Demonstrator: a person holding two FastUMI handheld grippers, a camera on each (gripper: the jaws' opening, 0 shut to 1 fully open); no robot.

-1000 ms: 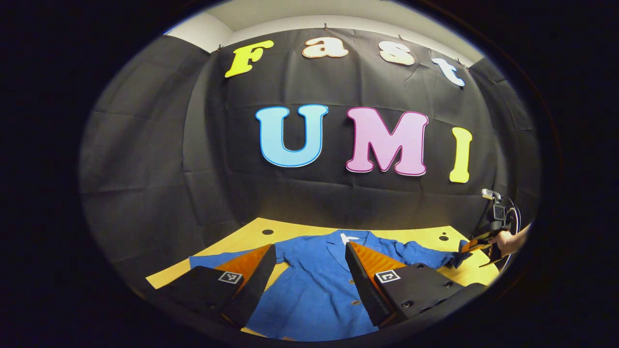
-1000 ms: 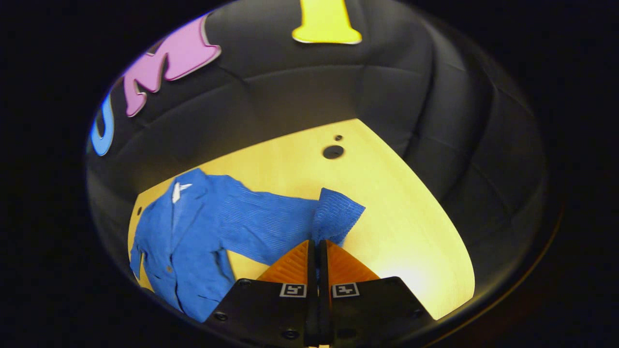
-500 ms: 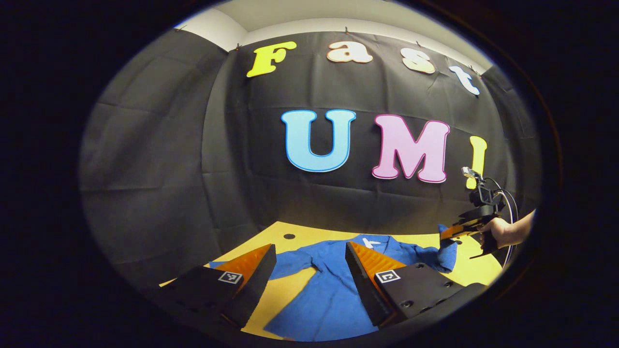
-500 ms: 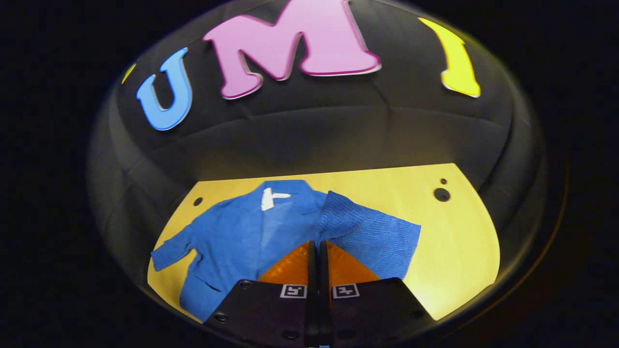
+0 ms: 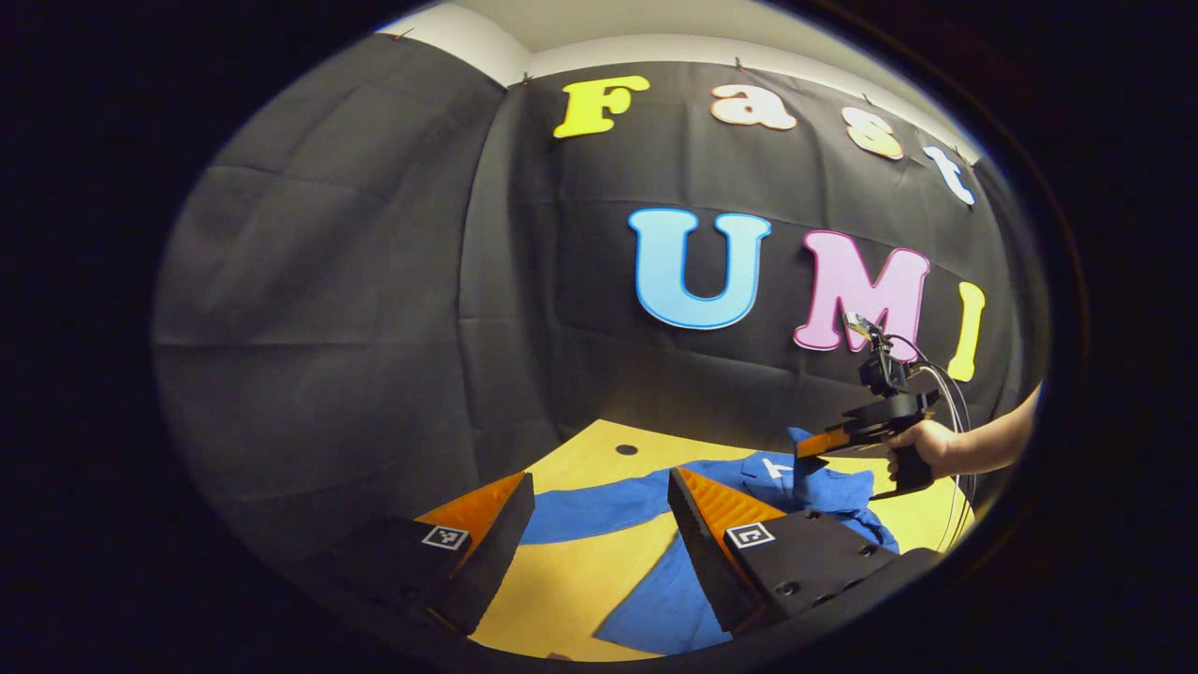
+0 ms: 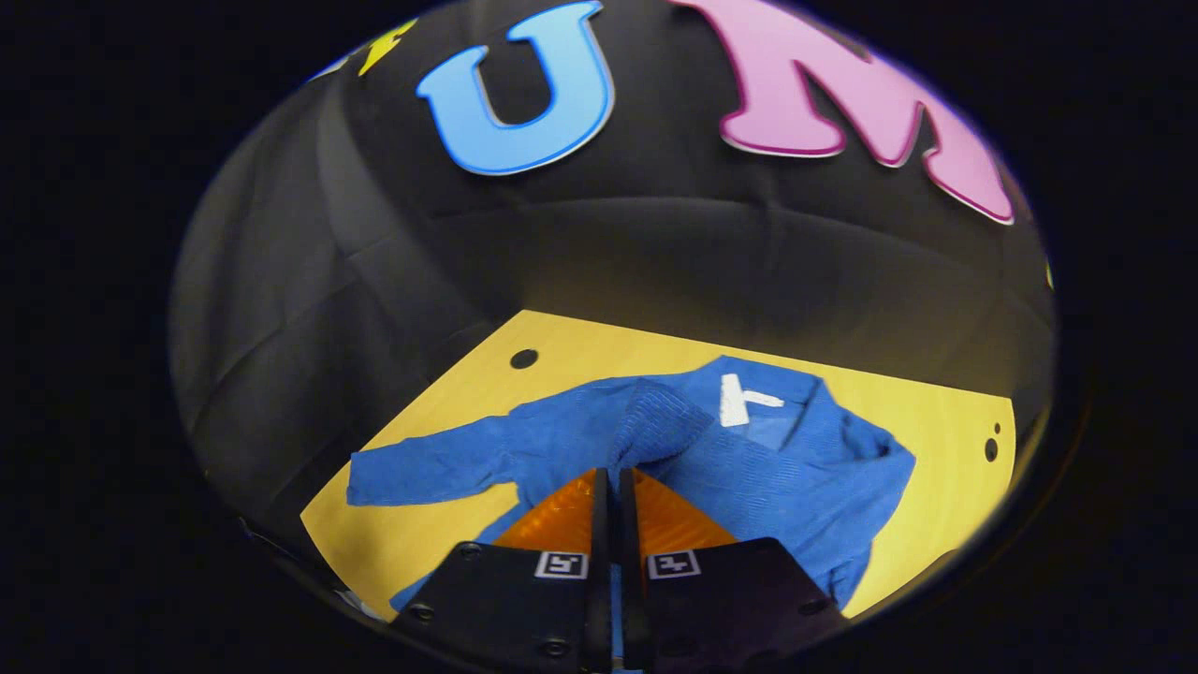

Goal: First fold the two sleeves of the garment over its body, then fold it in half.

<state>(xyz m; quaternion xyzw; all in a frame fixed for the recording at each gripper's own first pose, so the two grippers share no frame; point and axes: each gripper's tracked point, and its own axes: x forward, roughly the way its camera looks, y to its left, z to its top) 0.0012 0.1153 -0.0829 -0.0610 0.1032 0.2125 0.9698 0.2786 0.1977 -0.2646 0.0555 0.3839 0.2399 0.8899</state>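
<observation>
A blue jacket [image 6: 805, 477] lies face up on the yellow table [image 6: 468, 384], its white collar label [image 6: 739, 402] at the far side. My right gripper [image 6: 613, 476] is shut on the cuff of one sleeve [image 6: 660, 421], which it holds up over the jacket's chest. The other sleeve [image 6: 421, 468] lies stretched out flat to the side. In the left gripper view, my left gripper [image 5: 599, 482] hovers open above the near table, the flat sleeve [image 5: 590, 510] showing between its fingers. Farther right, the right gripper [image 5: 814, 445] is held by a hand [image 5: 922, 449], the cuff hanging from it.
Black cloth walls close in the table at the back and both sides. Small dark holes [image 6: 523, 358] mark the tabletop near its far corners. Bare yellow table [image 5: 562, 590] lies under my left gripper. A cable [image 5: 955, 412] loops behind the right gripper.
My right gripper has carried the sleeve cuff from the jacket's outer side to above its chest. The left gripper view has swung left, staying open.
</observation>
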